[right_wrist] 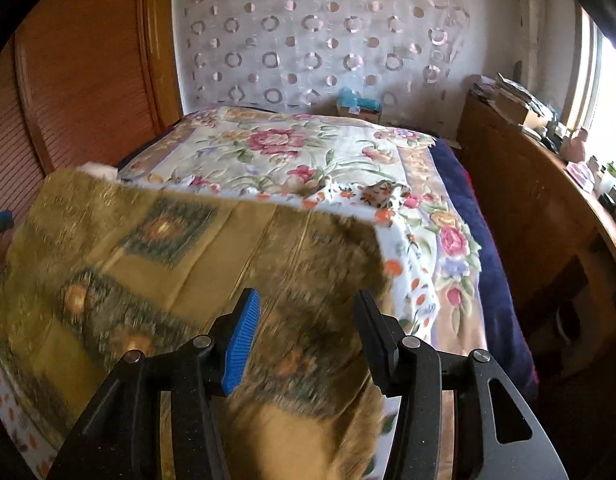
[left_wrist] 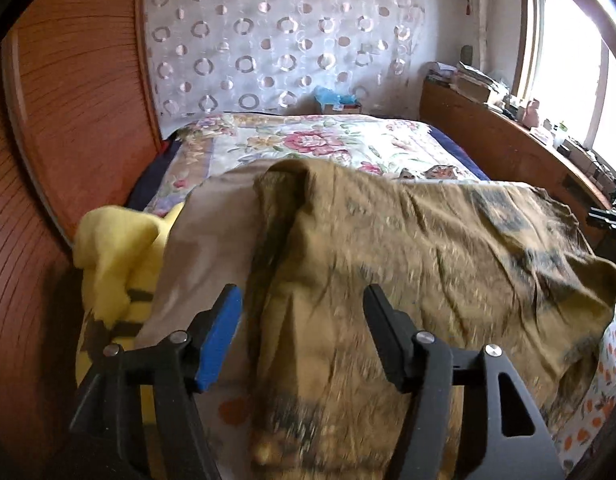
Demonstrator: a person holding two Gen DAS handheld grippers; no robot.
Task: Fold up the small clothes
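Both grippers hang just above the near edge of the olive patterned cloth [left_wrist: 408, 264], the left gripper [left_wrist: 304, 332] and the right gripper [right_wrist: 308, 332] each with jaws apart and nothing pinched. The cloth lies spread flat over the near end of the bed [right_wrist: 308, 160], apparently laid out for a fold. Motion blur hides its shape and hems. A yellow garment [left_wrist: 120, 256] peeks out at the left, partly covered.
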